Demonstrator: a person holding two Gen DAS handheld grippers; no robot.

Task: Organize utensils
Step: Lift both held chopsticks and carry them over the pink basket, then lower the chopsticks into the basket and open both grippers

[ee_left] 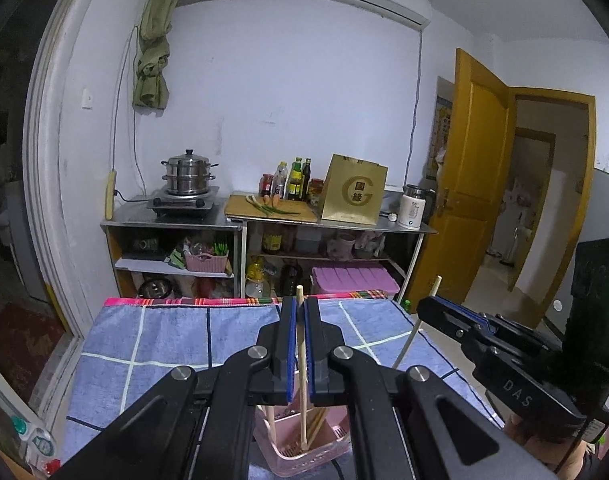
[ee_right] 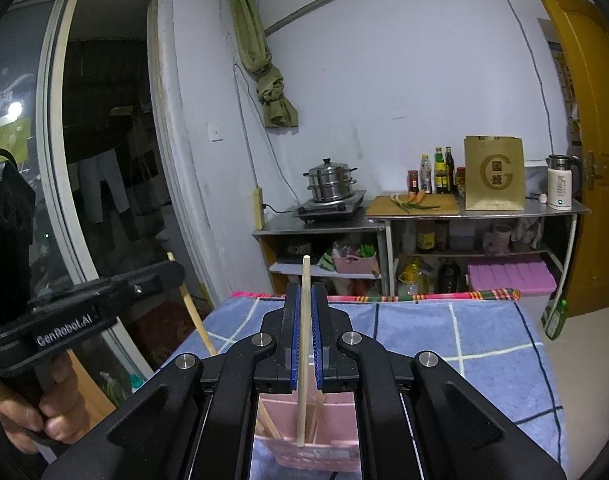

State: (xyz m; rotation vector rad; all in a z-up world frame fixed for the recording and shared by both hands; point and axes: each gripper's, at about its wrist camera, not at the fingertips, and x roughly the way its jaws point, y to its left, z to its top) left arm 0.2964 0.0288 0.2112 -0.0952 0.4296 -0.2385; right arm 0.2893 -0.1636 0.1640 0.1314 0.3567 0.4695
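Observation:
My left gripper (ee_left: 300, 308) is shut on a wooden chopstick (ee_left: 301, 360) that stands upright, its lower end inside the pink utensil basket (ee_left: 304, 456). My right gripper (ee_right: 305, 296) is shut on another wooden chopstick (ee_right: 303, 344), also upright, its lower end over the pink basket (ee_right: 316, 456). More chopsticks lean in the basket. The right gripper shows in the left wrist view (ee_left: 428, 308), holding its chopstick (ee_left: 416, 328). The left gripper shows in the right wrist view (ee_right: 172, 270) with its chopstick (ee_right: 196, 320).
A blue checked cloth (ee_left: 164, 344) covers the table, with a striped edge at the far side. Behind stand metal shelves (ee_left: 264, 224) with a steamer pot, bottles, a cutting board, a gold bag and a kettle. A yellow door (ee_left: 472, 184) stands open at right.

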